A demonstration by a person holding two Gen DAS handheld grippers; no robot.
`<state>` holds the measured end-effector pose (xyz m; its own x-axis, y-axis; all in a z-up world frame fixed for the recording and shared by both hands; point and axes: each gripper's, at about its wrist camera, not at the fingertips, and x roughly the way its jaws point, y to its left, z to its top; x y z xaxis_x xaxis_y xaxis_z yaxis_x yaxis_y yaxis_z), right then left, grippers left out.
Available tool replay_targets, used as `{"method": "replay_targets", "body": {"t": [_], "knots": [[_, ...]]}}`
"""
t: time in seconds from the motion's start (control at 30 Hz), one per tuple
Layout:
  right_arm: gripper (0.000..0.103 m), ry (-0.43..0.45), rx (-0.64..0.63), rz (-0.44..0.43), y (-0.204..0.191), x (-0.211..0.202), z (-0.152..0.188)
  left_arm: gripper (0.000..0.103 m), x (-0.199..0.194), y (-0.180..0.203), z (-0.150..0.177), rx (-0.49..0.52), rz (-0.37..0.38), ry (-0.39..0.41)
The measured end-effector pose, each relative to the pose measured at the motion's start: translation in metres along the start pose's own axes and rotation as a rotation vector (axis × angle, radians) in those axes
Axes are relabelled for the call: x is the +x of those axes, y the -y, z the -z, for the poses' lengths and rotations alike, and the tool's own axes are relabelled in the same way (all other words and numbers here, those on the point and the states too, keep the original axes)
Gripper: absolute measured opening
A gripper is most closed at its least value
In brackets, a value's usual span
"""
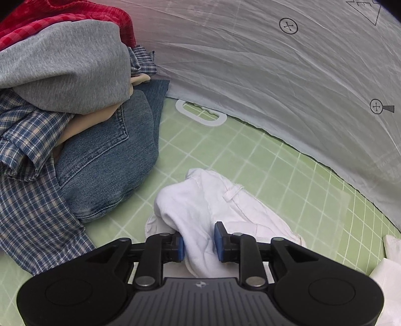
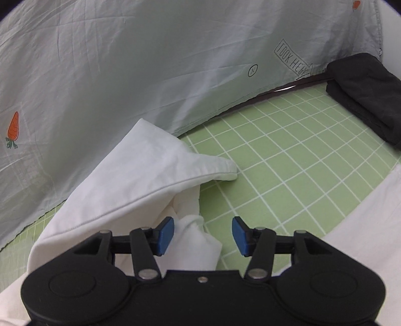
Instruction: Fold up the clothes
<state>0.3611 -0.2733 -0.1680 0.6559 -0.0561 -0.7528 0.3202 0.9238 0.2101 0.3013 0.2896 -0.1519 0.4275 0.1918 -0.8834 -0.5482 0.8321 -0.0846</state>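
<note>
A white garment (image 1: 210, 200) lies bunched on the green grid mat (image 1: 275, 160). My left gripper (image 1: 199, 244) is shut on a thick fold of it, and the cloth fills the gap between the blue pads (image 1: 220, 242). In the right wrist view the same white garment (image 2: 130, 180) spreads across the left and lower part, with a cuff-like end pointing right. My right gripper (image 2: 203, 235) stands open just above the mat (image 2: 288, 163). A white fold rests against its left pad (image 2: 165, 234), and nothing touches the right one.
A heap of clothes sits at the left: blue jeans (image 1: 107, 160), a plaid shirt (image 1: 30, 195), a grey top (image 1: 65, 67) and red fabric (image 1: 75, 12). A pale printed sheet (image 1: 275, 62) backs the mat. A folded black garment (image 2: 366, 95) lies far right.
</note>
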Motion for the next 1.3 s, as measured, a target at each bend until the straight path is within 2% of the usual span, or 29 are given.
{"method": "replay_targets", "body": {"t": [0.17,0.3,0.33,0.4,0.5,0.6,0.7,0.9,0.93,0.97,1.0,1.03,1.1,1.17,1.23,1.27,1.3], "knots": [[0.074,0.0,-0.063,-0.035,-0.015,0.033,-0.016,0.028,0.001,0.005,-0.001,0.026,-0.025,-0.008],[0.074,0.001,-0.113,-0.063,-0.027,0.059,-0.028,0.028,0.001,0.009,-0.001,0.039,-0.041,-0.011],[0.069,0.017,-0.123,-0.053,-0.028,0.056,-0.032,0.028,0.002,0.01,-0.001,0.041,-0.046,-0.012],[0.035,0.068,-0.14,-0.013,-0.025,0.04,-0.038,0.029,0.002,0.011,-0.002,0.042,-0.052,-0.014],[0.014,0.145,-0.165,0.046,-0.021,0.015,-0.047,0.031,0.002,0.008,-0.004,0.018,-0.046,-0.024],[0.007,0.222,-0.19,0.106,-0.018,-0.01,-0.056,0.037,-0.001,0.003,-0.007,-0.025,-0.01,-0.039],[0.006,0.298,-0.215,0.166,-0.014,-0.034,-0.066,0.042,-0.004,0.003,-0.007,-0.053,0.062,-0.053],[0.006,0.452,-0.264,0.286,-0.007,-0.084,-0.084,0.049,-0.012,0.018,-0.006,-0.141,0.387,-0.112],[0.006,0.447,-0.29,0.324,-0.005,-0.082,-0.087,0.05,-0.014,0.021,-0.006,-0.145,0.434,-0.104],[0.007,0.422,-0.325,0.374,-0.004,-0.074,-0.089,0.053,-0.017,0.024,-0.006,-0.144,0.471,-0.091],[0.01,0.398,-0.361,0.424,-0.002,-0.066,-0.092,0.062,-0.021,0.027,-0.006,-0.132,0.479,-0.071],[0.011,0.372,-0.396,0.474,-0.001,-0.058,-0.094,0.065,-0.025,0.029,-0.006,-0.112,0.464,-0.046],[0.036,0.304,-0.435,0.554,0.006,-0.041,-0.096,0.067,-0.031,0.032,-0.007,-0.054,0.411,-0.003],[0.038,0.218,-0.4,0.586,0.019,-0.026,-0.087,0.067,-0.034,0.03,-0.006,-0.004,0.355,0.021],[0.048,0.192,-0.382,0.577,0.025,-0.028,-0.067,0.067,-0.032,0.024,-0.004,0.03,0.3,0.027],[0.059,0.181,-0.381,0.567,0.027,-0.031,-0.057,0.068,-0.029,0.019,-0.002,0.042,0.271,0.023],[0.065,0.171,-0.383,0.556,0.027,-0.033,-0.046,0.068,-0.025,0.016,0.0,0.051,0.25,0.01]]}}
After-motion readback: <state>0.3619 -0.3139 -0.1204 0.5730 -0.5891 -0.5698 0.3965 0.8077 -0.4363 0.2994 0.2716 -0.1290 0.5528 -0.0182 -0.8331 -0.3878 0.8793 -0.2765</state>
